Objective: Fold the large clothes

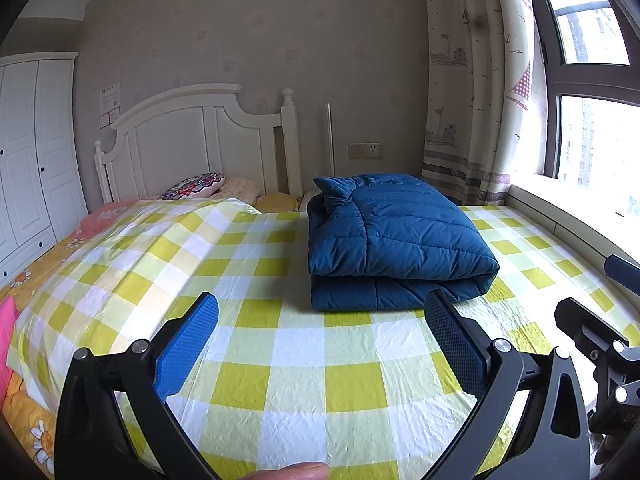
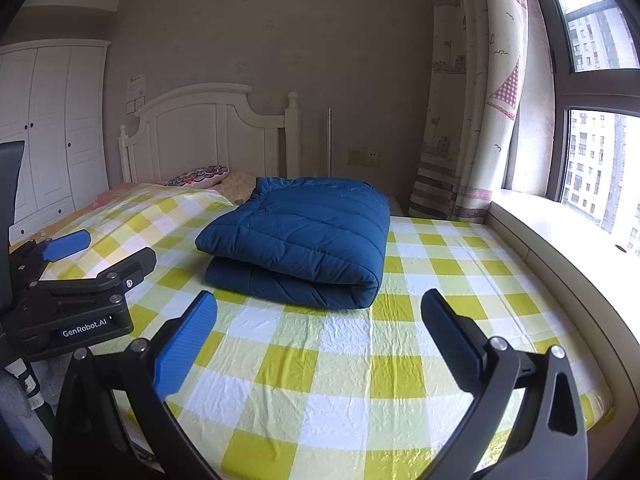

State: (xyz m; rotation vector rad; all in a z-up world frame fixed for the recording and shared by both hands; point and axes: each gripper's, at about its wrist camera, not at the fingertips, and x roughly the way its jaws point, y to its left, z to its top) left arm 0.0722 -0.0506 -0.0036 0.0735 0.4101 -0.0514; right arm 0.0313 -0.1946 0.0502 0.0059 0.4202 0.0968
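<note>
Two hand-held grippers hover above the yellow-and-white checked plastic sheet (image 1: 304, 380); the left gripper (image 1: 320, 344), fingers spread apart, empty; the folded dark-blue quilted puffer jacket (image 1: 392, 240) lies beyond on the sheet, untouched; the right gripper (image 2: 320, 344), fingers likewise apart, empty.

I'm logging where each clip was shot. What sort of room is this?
Most likely a home bedroom: a bed with a white headboard, a white wardrobe, and a curtained window. A folded blue jacket lies on the bed.

Folded jacket (image 1: 394, 240) lies on bed (image 1: 304, 392), before headboard (image 1: 192, 140).
</note>
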